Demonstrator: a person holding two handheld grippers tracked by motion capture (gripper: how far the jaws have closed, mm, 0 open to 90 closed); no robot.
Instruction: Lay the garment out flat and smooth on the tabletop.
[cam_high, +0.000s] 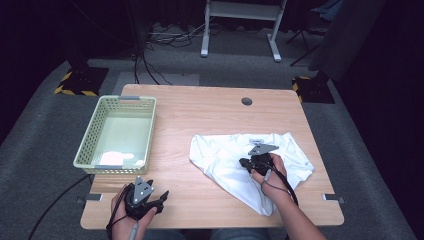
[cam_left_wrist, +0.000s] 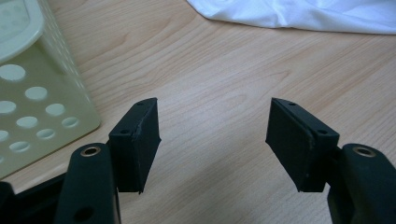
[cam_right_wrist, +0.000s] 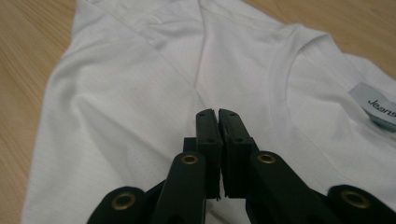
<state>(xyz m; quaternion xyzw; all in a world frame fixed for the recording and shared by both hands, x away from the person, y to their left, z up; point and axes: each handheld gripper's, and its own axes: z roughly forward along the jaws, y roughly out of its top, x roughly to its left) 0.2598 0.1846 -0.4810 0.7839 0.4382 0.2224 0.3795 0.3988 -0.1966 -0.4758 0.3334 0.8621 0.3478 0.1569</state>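
A white T-shirt (cam_high: 225, 155) lies crumpled on the right half of the wooden table (cam_high: 200, 115), its collar label (cam_right_wrist: 378, 109) facing up. My right gripper (cam_high: 245, 162) rests on the middle of the shirt. In the right gripper view its jaws (cam_right_wrist: 217, 112) stand pressed together, and a raised crease of the shirt (cam_right_wrist: 140, 93) runs straight into their tips. My left gripper (cam_high: 162, 197) sits near the table's front left edge. It is open with bare wood between its pads (cam_left_wrist: 215, 135), and the shirt's hem (cam_left_wrist: 303, 14) lies well beyond it.
A pale green perforated basket (cam_high: 90, 145) stands at the table's left, close to my left gripper (cam_left_wrist: 28, 93). A round cable hole (cam_high: 246, 101) is at the back of the table. Bare wood lies between basket and shirt.
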